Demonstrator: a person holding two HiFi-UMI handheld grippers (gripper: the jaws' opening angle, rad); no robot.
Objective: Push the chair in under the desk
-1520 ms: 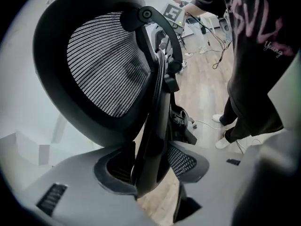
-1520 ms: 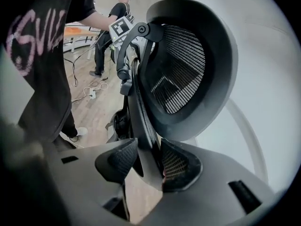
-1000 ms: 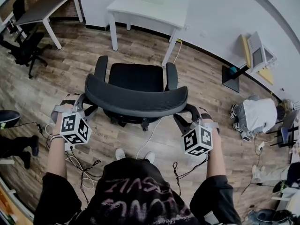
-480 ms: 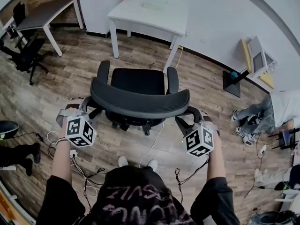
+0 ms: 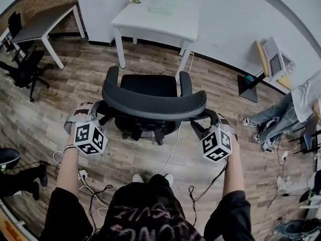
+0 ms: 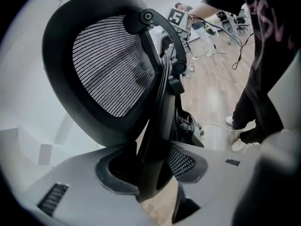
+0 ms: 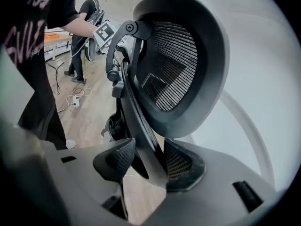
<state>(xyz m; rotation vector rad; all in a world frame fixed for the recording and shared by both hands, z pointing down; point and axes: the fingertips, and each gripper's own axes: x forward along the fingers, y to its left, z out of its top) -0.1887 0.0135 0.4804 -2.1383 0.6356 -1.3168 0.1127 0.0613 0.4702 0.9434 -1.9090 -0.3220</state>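
Wood-plank floor (image 5: 60,94) all round, white desk (image 5: 145,21) by the far wall. From the head view: black chair (image 5: 148,87) near the desk, seat turned toward it, not yet under it; left gripper (image 5: 93,109) and right gripper (image 5: 208,120) at the two ends of the backrest (marker cubes facing up). From the left gripper view: jaws clamped on the backrest's rim, mesh looming close. From the right gripper view: jaws opening, rim between them, one pad already off it.
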